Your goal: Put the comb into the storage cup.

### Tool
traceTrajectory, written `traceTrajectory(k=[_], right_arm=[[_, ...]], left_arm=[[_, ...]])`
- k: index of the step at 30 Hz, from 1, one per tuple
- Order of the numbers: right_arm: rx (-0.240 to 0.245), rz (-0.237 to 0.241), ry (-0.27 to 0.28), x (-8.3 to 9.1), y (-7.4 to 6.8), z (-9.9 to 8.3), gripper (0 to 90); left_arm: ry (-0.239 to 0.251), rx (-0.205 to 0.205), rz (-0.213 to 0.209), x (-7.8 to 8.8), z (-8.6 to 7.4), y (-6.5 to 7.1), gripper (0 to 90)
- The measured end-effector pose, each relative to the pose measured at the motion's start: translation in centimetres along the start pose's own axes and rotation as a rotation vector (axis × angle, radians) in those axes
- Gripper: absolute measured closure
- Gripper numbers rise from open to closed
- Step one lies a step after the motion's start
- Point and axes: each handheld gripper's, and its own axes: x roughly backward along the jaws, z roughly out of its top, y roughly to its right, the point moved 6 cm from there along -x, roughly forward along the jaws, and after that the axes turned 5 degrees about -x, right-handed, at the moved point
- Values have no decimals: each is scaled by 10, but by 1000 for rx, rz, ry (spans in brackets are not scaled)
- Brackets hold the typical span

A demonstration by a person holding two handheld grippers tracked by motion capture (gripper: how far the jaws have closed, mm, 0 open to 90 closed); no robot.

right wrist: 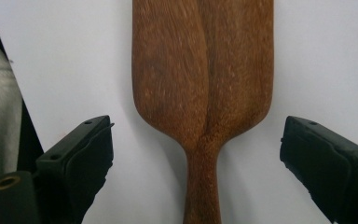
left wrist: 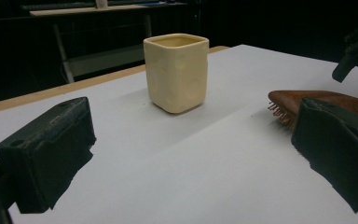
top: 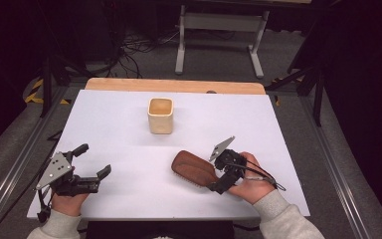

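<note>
Lower left of the high view: left gripper (top: pixel 93 162), held in a hand (top: pixel 68 203) with a grey sleeve, jaws spread wide with nothing between them, resting low over the white bench (top: pixel 119 129). In the left gripper view its two black pads (left wrist: pixel 46 177) stood at the lower left and lower right of the frame, bare bench surface between them.

Lower right of the high view: right gripper (top: pixel 218 175), held in the other hand (top: pixel 252 184), tilted toward the centre of the frame, a grey three-cornered plate (top: pixel 222 147) on top and a cable (top: pixel 266 177) looping off to the right.

Just left of that gripper: wooden hairbrush (top: pixel 195 168), dark brown, lying flat on the bench with its back up and bristles down, handle end toward the right gripper. In the right gripper view the brush's back (right wrist: pixel 204 70) ran up the middle of the frame, narrowing to the handle at the bottom centre; the jaws stood open on either side of the handle, each clear of the wood, not pressing on it.

Upper centre of the high view: cream square cup (top: pixel 160 115), upright, mouth open, well apart from the brush. In the left gripper view it stood at upper centre (left wrist: pixel 177 74).

Top of the high view: the bench's wooden far edge (top: pixel 174 85), then grey floor (top: pixel 144 59).
</note>
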Motion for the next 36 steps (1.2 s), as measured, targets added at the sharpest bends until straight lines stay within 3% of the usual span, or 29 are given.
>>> traceTrajectory(k=[7,11,17,24,36], right_arm=[[10,-7,-61,-8,-3,-4,189],[17,-45,-90,-10,-1,-5,220],[14,-57,-149,-13,2,-8,289],[27,-62,-193,-16,1,-10,481],[28,-68,-228,-24,2,-12,673]], left_arm=[[4,5,1,0,0,0,4],[8,4,-1,0,1,1,5],[1,2,-1,0,0,1,5],[-3,0,0,0,0,1,6],[-7,-2,3,-1,-1,1,7]])
